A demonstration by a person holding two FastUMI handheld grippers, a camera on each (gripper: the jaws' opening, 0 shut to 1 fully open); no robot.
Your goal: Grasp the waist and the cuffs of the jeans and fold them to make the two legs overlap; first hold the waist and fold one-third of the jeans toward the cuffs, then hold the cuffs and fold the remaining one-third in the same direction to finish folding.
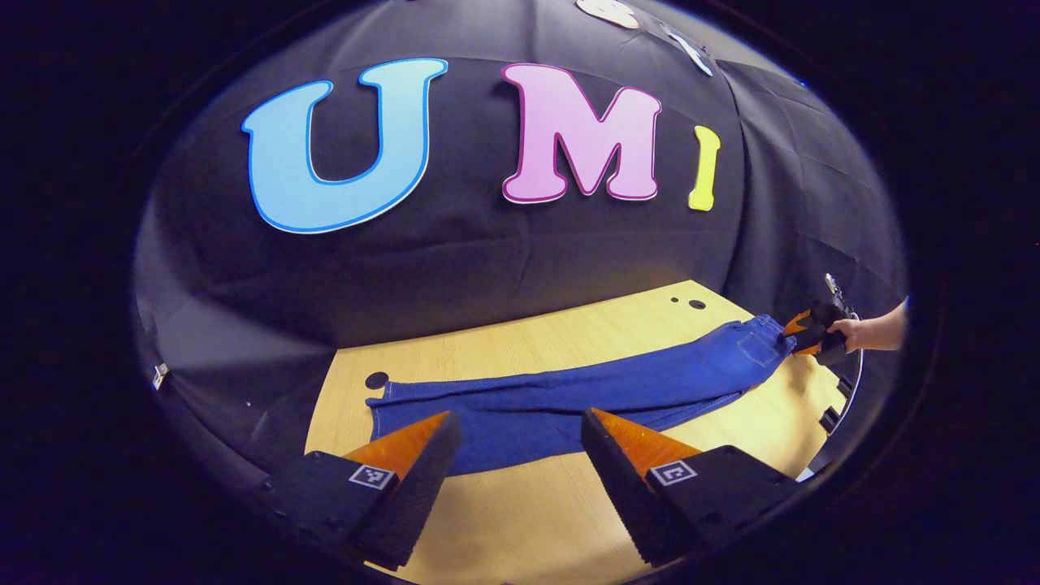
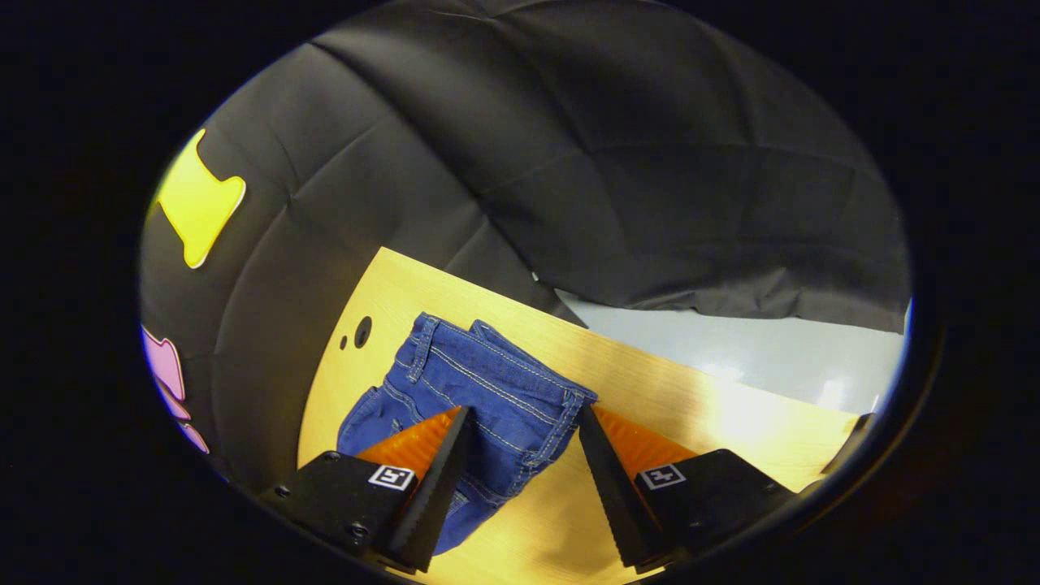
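Left hand-held gripper [image 1: 520, 435] has fingers spread wide apart. Right hand-held gripper [image 2: 520, 431], likewise spread, is gripped by a hand [image 1: 849, 331].

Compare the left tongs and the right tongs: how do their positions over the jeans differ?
The left tongs hang over the cuff end of the jeans; the right tongs are at the waist. The left tongs straddle flat leg fabric; the right tongs straddle the bunched waistband. Both stand open, gripping nothing, above the wooden table.

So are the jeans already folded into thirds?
No, the jeans lie stretched out at full length across the wooden table.
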